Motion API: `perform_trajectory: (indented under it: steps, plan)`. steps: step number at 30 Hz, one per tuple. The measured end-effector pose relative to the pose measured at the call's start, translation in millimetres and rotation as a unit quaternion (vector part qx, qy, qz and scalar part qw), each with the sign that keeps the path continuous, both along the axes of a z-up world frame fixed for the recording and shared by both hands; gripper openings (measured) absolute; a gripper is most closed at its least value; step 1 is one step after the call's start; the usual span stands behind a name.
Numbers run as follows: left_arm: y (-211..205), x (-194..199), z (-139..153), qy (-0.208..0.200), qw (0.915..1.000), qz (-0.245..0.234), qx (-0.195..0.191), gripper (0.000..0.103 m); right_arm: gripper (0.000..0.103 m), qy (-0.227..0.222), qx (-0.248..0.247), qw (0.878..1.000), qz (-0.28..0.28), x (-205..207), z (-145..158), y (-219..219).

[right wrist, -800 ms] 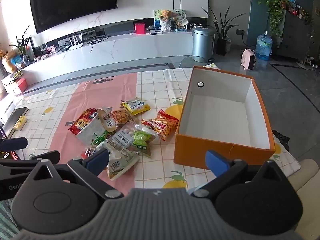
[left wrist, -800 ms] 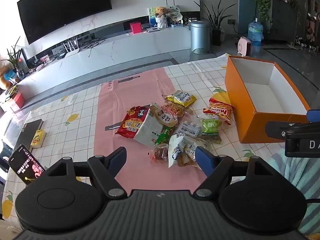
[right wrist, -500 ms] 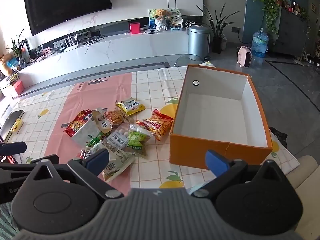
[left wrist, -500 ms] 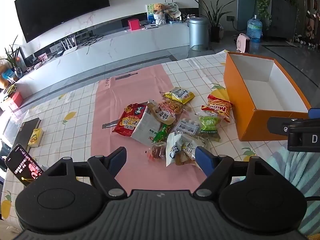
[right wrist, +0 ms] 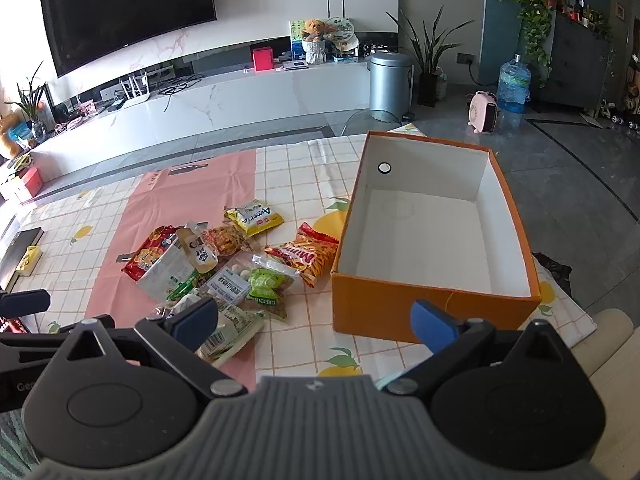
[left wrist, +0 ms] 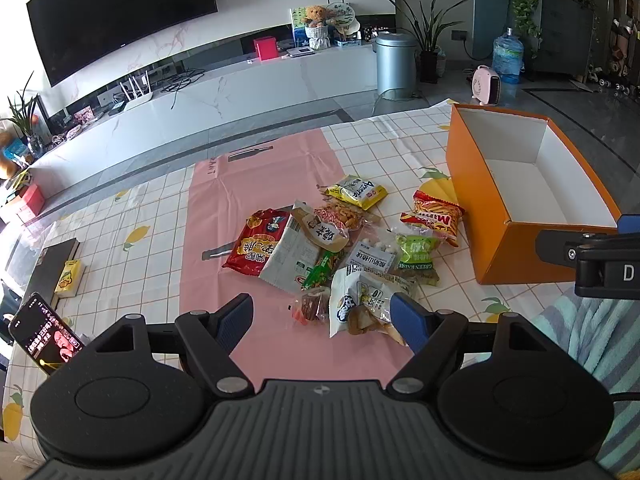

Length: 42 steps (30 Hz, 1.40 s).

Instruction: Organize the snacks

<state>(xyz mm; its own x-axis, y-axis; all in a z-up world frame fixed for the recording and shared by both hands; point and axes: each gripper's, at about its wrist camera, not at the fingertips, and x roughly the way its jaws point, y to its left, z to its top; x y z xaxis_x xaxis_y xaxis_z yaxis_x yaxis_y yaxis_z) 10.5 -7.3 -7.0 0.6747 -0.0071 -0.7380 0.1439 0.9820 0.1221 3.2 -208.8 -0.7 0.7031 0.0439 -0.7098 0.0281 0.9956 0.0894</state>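
Observation:
A heap of snack packets [left wrist: 340, 248] lies on the pink mat, also seen in the right wrist view [right wrist: 224, 264]. It includes a red packet [left wrist: 256, 248], a yellow packet [left wrist: 358, 191], a red-orange chips bag [left wrist: 434, 218] and a green raisin bag [left wrist: 416, 252]. An orange box [left wrist: 480, 200] with a white empty inside stands to the right of the heap; it also shows in the right wrist view [right wrist: 400, 312]. My left gripper [left wrist: 322, 320] is open and empty, just short of the heap. My right gripper [right wrist: 314, 320] is open and empty before the box's near wall.
A phone [left wrist: 44, 334] stands at the table's left edge, beside a dark book [left wrist: 52, 268] and a small yellow box [left wrist: 68, 278]. The checked tablecloth [left wrist: 132, 240] covers the table. A striped cloth [left wrist: 600, 340] lies at the near right.
Both grippers have drawn back and risen slightly, so the heap and the box sit a little farther off. Both stay open. No snack has moved.

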Motion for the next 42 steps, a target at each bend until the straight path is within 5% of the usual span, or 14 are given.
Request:
perform_trajectory:
  steps: [42]
  plan:
    - [-3.3,-0.4,4.4,0.001,1.0000,-0.002,-0.004,0.091,0.099,0.001,0.001,1.000,0.004,-1.0,1.7,3.1]
